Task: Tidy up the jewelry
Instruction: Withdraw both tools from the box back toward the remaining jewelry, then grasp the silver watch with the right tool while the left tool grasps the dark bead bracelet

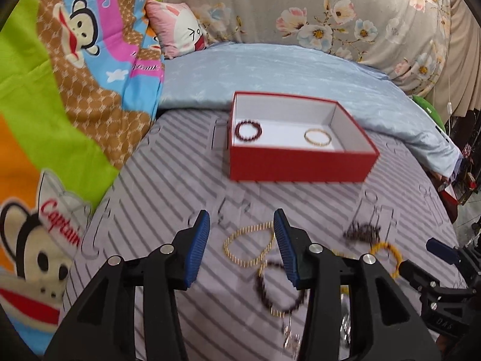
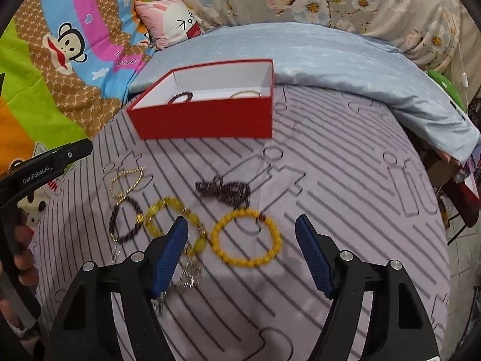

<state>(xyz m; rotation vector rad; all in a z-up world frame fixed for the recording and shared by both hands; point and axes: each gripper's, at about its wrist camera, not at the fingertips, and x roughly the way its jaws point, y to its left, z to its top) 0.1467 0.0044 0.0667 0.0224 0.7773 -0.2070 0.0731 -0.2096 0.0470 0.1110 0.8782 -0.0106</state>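
Note:
A red box [image 1: 300, 164] with a white inside stands on the striped bed sheet; a dark red bead bracelet [image 1: 248, 130] and a thin gold bracelet [image 1: 317, 137] lie in it. My left gripper [image 1: 243, 219] is open over a gold chain bracelet [image 1: 249, 245], with a dark bead bracelet [image 1: 279, 288] just below. My right gripper [image 2: 241, 222] stands open and wide above a yellow bead bracelet [image 2: 249, 263], which lies on the sheet. An amber bracelet [image 2: 168, 207], a dark bead pile [image 2: 222, 189] and the red box [image 2: 207, 117] lie beyond. Neither gripper holds anything.
A light blue quilt [image 1: 285, 69] lies behind the box and a cartoon monkey blanket [image 1: 60, 90] bounds the left. Floral bedding [image 2: 330, 0] is at the back. The bed edge drops off on the right. A hand [image 2: 24, 258] holds the left tool's black housing [image 2: 39, 171].

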